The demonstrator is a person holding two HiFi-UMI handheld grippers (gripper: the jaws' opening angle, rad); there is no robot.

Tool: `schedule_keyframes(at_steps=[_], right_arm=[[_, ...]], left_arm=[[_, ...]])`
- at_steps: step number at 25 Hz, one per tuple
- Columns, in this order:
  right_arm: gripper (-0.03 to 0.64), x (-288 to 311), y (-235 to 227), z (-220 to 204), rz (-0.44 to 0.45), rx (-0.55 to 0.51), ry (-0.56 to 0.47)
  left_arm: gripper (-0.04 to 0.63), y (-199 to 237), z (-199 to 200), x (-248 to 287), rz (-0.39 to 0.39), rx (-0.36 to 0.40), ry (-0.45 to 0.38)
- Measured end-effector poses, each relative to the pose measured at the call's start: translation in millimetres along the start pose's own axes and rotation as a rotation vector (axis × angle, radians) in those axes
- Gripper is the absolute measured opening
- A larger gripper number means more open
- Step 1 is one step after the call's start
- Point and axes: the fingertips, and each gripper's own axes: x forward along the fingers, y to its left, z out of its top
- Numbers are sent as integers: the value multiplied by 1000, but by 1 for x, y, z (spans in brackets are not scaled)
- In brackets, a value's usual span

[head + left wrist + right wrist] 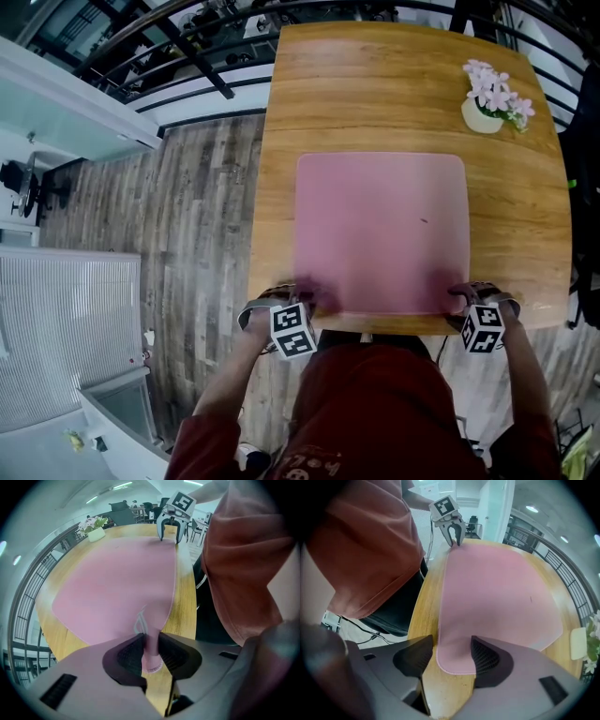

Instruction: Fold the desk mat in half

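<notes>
A pink desk mat point(382, 230) lies flat on the wooden table point(375, 84), its near edge along the table's near edge. My left gripper point(305, 302) stands at the mat's near left corner. In the left gripper view that gripper point(151, 656) is shut on the corner, which stands pinched upright between the pads. My right gripper point(466, 300) is at the near right corner. In the right gripper view its jaws point(452, 660) stand wide open, and the mat point(497, 588) corner lies flat between them, untouched.
A white pot of pink flowers point(492, 101) stands at the table's far right, beyond the mat. The person's body in a red shirt point(375, 412) is close against the near edge. Wood-plank floor point(187, 216) lies left of the table, railings beyond.
</notes>
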Motion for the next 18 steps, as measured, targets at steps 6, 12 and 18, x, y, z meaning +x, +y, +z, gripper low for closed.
schedule_keyframes(at_steps=[6,12,18], right_arm=[[141,-2,-12,2,-28,-57,27],[51,-2,-22,2,-92,-48,33],[48,-9,-23,3,-95,-9,8]], left_arm=[[114,1,0,-2,6,7,9],[105,3,2,-4,11,5,14],[87,4,4,-9,33,2,16]])
